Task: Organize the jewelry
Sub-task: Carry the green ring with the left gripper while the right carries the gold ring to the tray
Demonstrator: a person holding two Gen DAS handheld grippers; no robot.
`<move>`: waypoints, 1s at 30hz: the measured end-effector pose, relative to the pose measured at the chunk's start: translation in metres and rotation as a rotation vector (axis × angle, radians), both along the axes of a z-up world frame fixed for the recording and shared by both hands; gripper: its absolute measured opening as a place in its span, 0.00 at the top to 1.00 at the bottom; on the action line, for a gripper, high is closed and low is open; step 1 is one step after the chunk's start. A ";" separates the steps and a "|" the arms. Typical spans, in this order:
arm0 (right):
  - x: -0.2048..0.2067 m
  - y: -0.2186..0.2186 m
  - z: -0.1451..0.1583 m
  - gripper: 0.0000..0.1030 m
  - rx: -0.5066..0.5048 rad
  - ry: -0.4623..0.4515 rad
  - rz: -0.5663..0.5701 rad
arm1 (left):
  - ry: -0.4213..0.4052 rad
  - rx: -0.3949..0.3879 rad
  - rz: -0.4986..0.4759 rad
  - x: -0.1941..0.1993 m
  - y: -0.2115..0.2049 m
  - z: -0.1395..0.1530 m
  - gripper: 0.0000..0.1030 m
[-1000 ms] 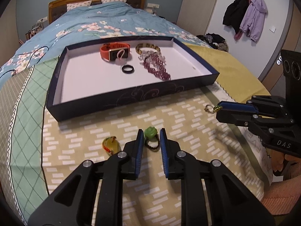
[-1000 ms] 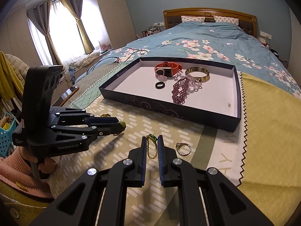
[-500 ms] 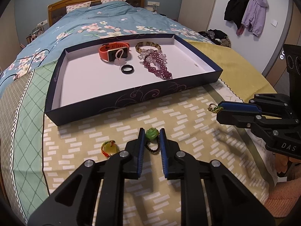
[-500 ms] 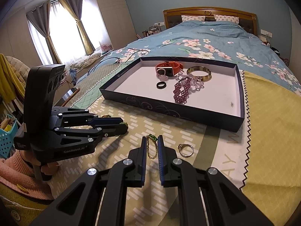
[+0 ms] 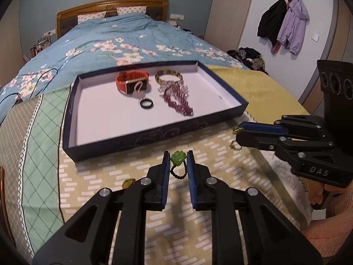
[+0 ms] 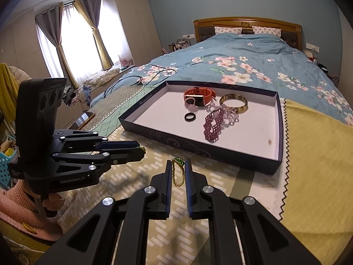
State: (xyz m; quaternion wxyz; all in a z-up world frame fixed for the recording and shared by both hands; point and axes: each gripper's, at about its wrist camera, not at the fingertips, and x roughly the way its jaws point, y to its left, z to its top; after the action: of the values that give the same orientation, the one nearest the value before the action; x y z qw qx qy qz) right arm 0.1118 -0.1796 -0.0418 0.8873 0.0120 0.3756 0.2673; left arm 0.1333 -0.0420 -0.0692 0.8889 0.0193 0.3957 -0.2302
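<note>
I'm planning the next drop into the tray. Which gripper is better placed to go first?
Probably the right gripper: its gold chain hangs nearer the tray. The left gripper with the green ring sits farther back.

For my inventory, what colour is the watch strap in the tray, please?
Orange watch strap, clearest in the right wrist view.

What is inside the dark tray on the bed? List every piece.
Inside the tray: an orange watch, a gold bangle, a black ring, a purple beaded bracelet and pale beads. Anything beneath the beaded pile is hidden.
</note>
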 end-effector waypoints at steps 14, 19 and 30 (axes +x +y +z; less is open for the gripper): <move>0.017 -0.001 0.010 0.91 0.016 -0.037 -0.012 | -0.063 -0.022 0.020 0.004 0.001 0.026 0.85; 0.021 -0.002 0.013 0.91 0.016 -0.048 -0.018 | -0.078 -0.018 0.025 0.009 -0.001 0.029 0.85; 0.035 -0.003 0.017 0.91 0.012 -0.061 -0.026 | -0.087 -0.014 0.039 0.021 -0.003 0.032 0.85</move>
State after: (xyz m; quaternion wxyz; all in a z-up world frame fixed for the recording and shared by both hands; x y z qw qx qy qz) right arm 0.1464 -0.1830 -0.0251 0.9016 0.0140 0.3468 0.2581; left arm 0.1541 -0.0447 -0.0376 0.9097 0.0153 0.3552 -0.2147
